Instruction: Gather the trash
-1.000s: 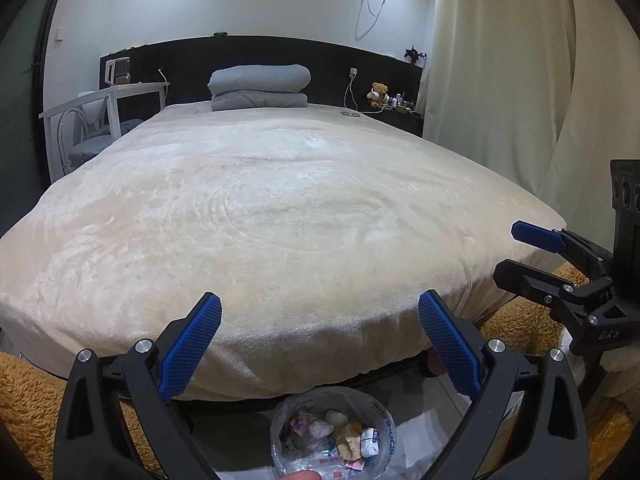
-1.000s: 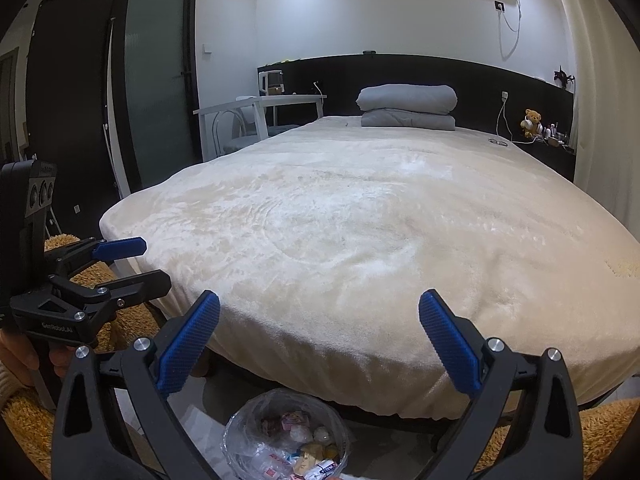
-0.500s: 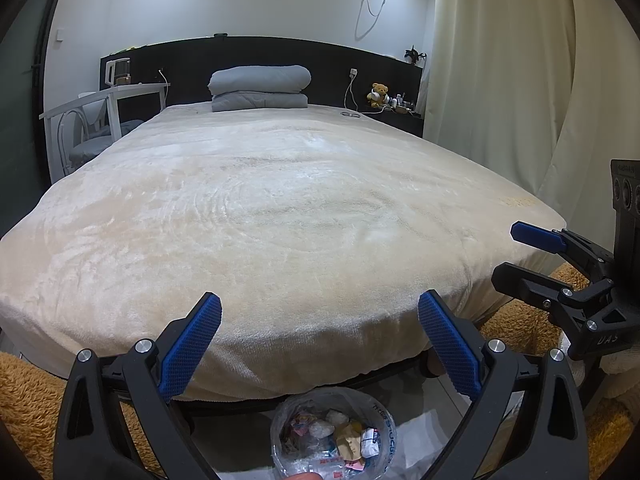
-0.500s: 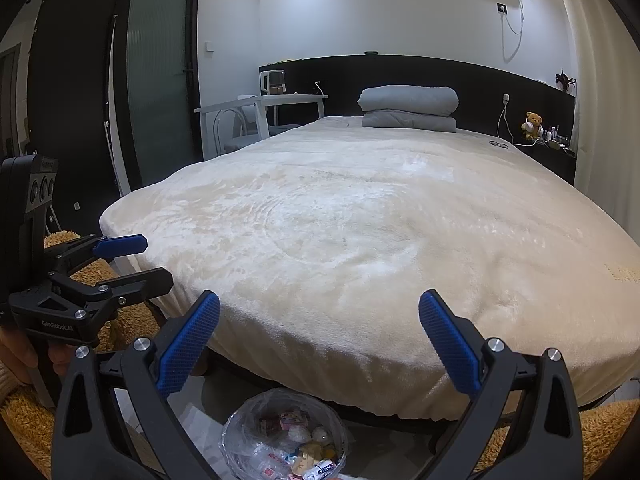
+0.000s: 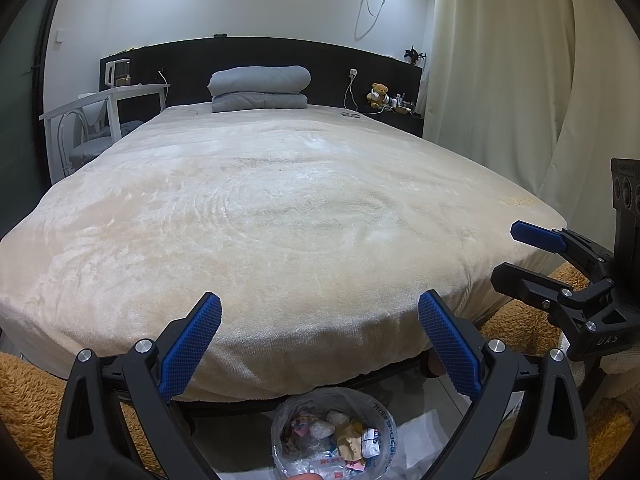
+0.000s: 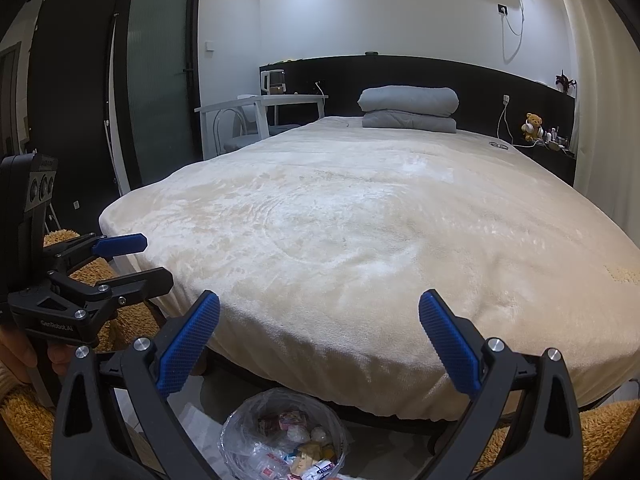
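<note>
Bed, wide, cream plush blanket (image 5: 280,220), filling most of both views; surface bare of litter as far as visible; foot edge overhanging a dark frame

Curtain, pale cream, full height (image 5: 500,80), along the far right side of the bed

Rug, shaggy ochre pile (image 5: 24,392), on the floor at both foot corners

Table, white, slim-legged (image 6: 260,100), beside the bed's far left corner; chair tucked under

Quilt, grey, folded, stacked in two (image 5: 260,88), at the headboard

Left gripper, black frame, blue ribbed pads (image 5: 320,328), spread wide, nothing held, aimed over the foot of the bed

Right gripper, same make (image 6: 320,328), equally wide apart, empty, level with the left one and just beside it

Trash bin, small, round, clear plastic liner (image 5: 380,416), on the floor below both grippers at the bed's foot; wrappers and crumpled scraps inside, roughly half full

Task status, judged: no loose trash in sight; collection likely near complete, or remaining pieces out of frame

Risks: thin liner apt to tear or slip from a pinch on one rim only, spilling the wrappers; blanket overhang close above the bin, liable to snag a lifting gripper; two grippers side by side, prone to knocking on a shared reach

Open room: bare floor strip between the rugs around the bin; clear air above the bed; tight under the frame
</note>
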Available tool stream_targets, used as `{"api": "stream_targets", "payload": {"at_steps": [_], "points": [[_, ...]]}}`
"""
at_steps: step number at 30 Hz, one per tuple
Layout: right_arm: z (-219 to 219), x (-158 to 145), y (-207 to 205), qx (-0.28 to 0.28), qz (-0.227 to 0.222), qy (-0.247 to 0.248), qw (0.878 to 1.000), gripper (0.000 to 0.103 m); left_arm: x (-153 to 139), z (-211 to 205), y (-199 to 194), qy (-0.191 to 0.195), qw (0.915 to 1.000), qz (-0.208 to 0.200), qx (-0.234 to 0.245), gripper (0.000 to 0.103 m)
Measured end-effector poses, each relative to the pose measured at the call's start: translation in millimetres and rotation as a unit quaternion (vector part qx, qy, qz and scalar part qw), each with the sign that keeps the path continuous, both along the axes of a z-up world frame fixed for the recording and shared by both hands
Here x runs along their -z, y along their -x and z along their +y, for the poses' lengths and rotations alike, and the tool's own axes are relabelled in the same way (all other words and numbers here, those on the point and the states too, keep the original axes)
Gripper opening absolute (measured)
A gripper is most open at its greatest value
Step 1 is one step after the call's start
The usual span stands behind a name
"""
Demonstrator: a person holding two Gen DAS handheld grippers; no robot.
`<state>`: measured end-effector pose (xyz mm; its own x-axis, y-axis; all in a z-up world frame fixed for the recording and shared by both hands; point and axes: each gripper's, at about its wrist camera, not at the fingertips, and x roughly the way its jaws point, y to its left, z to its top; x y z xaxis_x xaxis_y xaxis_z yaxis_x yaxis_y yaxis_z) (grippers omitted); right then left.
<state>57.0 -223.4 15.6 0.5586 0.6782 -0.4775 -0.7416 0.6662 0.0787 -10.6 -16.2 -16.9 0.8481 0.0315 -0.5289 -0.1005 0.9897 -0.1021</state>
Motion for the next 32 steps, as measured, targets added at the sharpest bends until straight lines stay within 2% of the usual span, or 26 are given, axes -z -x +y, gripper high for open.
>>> {"api": "stream_targets", "payload": {"at_steps": [32], "points": [[0.5,-0.2,0.3,-0.001,-0.001,0.001,1.0,0.099,-0.8,0.1,-0.8,-0.002,1.0,-0.001,0.003,0.097]]}}
